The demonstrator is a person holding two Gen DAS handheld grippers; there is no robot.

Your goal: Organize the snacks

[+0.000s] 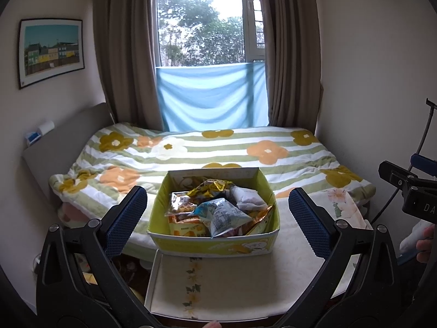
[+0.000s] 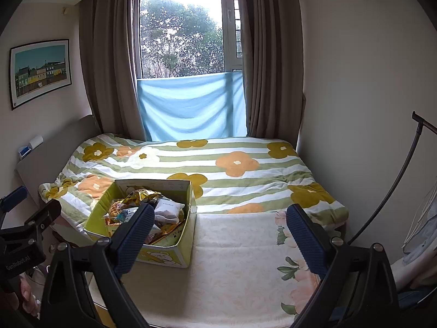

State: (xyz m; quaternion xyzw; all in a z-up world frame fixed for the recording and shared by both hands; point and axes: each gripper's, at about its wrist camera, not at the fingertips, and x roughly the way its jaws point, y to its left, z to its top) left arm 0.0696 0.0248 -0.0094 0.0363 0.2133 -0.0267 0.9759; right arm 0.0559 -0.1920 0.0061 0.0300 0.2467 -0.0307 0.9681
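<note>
bed [image 1: 245,147] fills mid-frame | box [image 1: 215,243] lower centre on its near edge, thin card, likely light, best held by side walls | snack packets [image 1: 218,210] heaped inside: crinkly, slippery, crushable, pinch at seams | left gripper [image 1: 218,218] and right gripper [image 2: 218,235] wide open, empty

We see the box [image 1: 215,242] sitting on the bed [image 1: 306,235] near its front edge, toward the front left corner, with the snack packets [image 1: 218,207] heaped inside it. The quilt [image 1: 207,150] covers the bed behind the box, back to the window [image 1: 202,27]. The headboard [image 1: 68,139] runs along the bed's left edge. In the right wrist view, the box lies left of the bed's bare front part [image 2: 240,259].
</note>
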